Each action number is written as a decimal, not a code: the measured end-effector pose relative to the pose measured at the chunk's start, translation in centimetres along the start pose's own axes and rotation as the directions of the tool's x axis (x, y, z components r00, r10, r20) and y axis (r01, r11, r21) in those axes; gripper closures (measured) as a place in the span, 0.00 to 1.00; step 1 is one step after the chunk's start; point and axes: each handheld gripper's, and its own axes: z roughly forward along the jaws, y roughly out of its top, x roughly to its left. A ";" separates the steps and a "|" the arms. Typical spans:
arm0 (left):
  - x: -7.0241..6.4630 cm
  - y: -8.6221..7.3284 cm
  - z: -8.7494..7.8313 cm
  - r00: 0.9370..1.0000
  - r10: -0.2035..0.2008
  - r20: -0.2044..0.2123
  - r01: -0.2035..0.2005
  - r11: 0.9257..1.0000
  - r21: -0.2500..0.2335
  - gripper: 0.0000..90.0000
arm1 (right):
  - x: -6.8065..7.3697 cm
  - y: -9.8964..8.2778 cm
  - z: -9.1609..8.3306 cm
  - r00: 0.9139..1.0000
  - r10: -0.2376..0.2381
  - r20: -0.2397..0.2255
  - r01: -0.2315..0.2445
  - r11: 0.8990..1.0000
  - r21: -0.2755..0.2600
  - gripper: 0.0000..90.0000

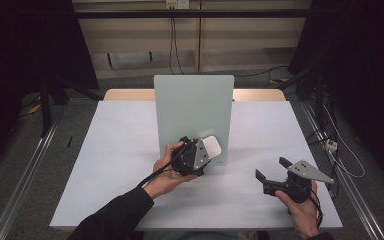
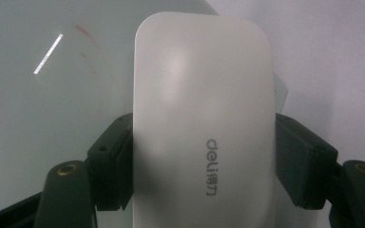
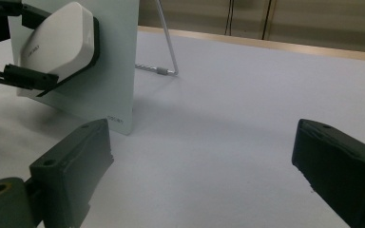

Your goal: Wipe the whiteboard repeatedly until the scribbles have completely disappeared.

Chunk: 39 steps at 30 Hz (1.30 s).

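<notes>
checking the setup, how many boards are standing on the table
1: a pale glass board stands upright mid-table on a wire stand, with the left claw pressing a white eraser against it.

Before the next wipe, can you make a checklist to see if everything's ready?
1. Eraser held tight: ok. The left gripper has its jaws shut on both sides of the white board eraser.
2. Eraser against the whiteboard: ok, its pad side sits on the board face.
3. Marks left to wipe: ok, faint red smudges remain.
4. Board steady: cannot tell. Its wire stand props it up; nothing holds it.
5. Right gripper out of the way: ok, open, over the table.
</notes>
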 end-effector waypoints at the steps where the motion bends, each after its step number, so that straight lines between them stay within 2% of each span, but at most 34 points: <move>1: 0.1 0.0 0.0 1.000 -0.006 0.007 0.006 1.000 0.002 0.34 | 0.0 0.0 0.0 1.000 0.000 -0.001 0.000 1.000 0.000 0.07; 3: 0.4 0.2 -0.1 1.000 -0.024 0.015 0.024 1.000 -0.005 0.34 | 0.0 0.0 0.0 1.000 0.000 -0.002 0.000 1.000 -0.001 0.07; 5: 0.9 0.5 -0.4 1.000 -0.016 -0.005 0.016 1.000 -0.009 0.34 | 0.0 0.0 0.0 1.000 0.001 -0.001 -0.001 1.000 -0.001 0.07; 8: 2.0 1.3 -0.9 0.999 -0.049 -0.016 0.049 0.998 -0.026 0.34 | 0.0 0.0 0.0 1.000 0.001 -0.003 -0.001 1.000 0.000 0.07; 13: 3.8 2.3 -1.7 0.996 -0.070 -0.052 0.067 0.996 -0.055 0.34 | 0.0 0.0 0.0 1.000 0.002 -0.003 -0.002 1.000 0.000 0.07; 14: 3.9 2.3 -1.8 0.995 -0.084 -0.058 0.080 0.995 -0.067 0.34 | 0.0 0.0 0.0 1.000 0.003 -0.002 -0.003 1.000 0.000 0.07; 15: 4.0 2.3 -1.8 0.995 -0.082 -0.061 0.078 0.995 -0.068 0.34 | 0.0 0.0 0.0 1.000 0.003 -0.001 -0.003 1.000 -0.001 0.07; 18: 3.3 2.1 -1.5 0.997 -0.055 -0.060 0.052 0.997 -0.051 0.34 | 0.0 0.0 0.0 1.000 0.004 0.000 -0.004 1.000 0.000 0.07; 22: 1.3 0.9 -0.7 1.000 -0.010 -0.017 0.010 1.000 0.004 0.34 | 0.0 0.0 0.0 1.000 0.002 -0.001 -0.002 1.000 0.000 0.07; 25: 0.2 -0.3 -0.3 1.000 0.003 0.014 -0.003 1.000 0.026 0.34 | 0.0 0.0 0.0 1.000 0.003 -0.001 -0.003 1.000 0.000 0.07; 27: -0.3 -1.0 -0.2 0.999 0.021 0.023 -0.022 0.999 0.046 0.34 | 0.0 0.0 0.0 1.000 0.002 0.000 -0.002 1.000 0.000 0.07; 30: -0.4 -1.5 -0.4 0.999 0.017 0.037 -0.019 0.998 0.056 0.34 | 0.0 0.0 0.0 1.000 0.004 0.001 -0.004 1.000 0.001 0.07; 32: 0.1 -1.7 -0.7 1.000 0.011 0.028 -0.013 0.998 0.055 0.34 | 0.0 0.0 0.0 1.000 0.002 0.001 -0.002 1.000 0.001 0.07; 33: 0.4 -1.8 -0.9 1.000 -0.010 0.023 0.009 0.999 0.040 0.34 | 0.0 0.0 0.0 1.000 0.002 -0.001 -0.002 1.000 0.000 0.07; 35: 1.5 -1.8 -1.7 0.999 -0.043 0.001 0.043 0.999 0.015 0.34 | 0.0 0.0 0.0 1.000 0.002 0.001 -0.002 1.000 0.000 0.07; 39: 4.0 -1.9 -3.5 0.995 -0.081 -0.059 0.080 0.997 -0.023 0.34 | 0.0 0.0 0.0 1.000 0.001 0.000 -0.001 1.000 0.002 0.07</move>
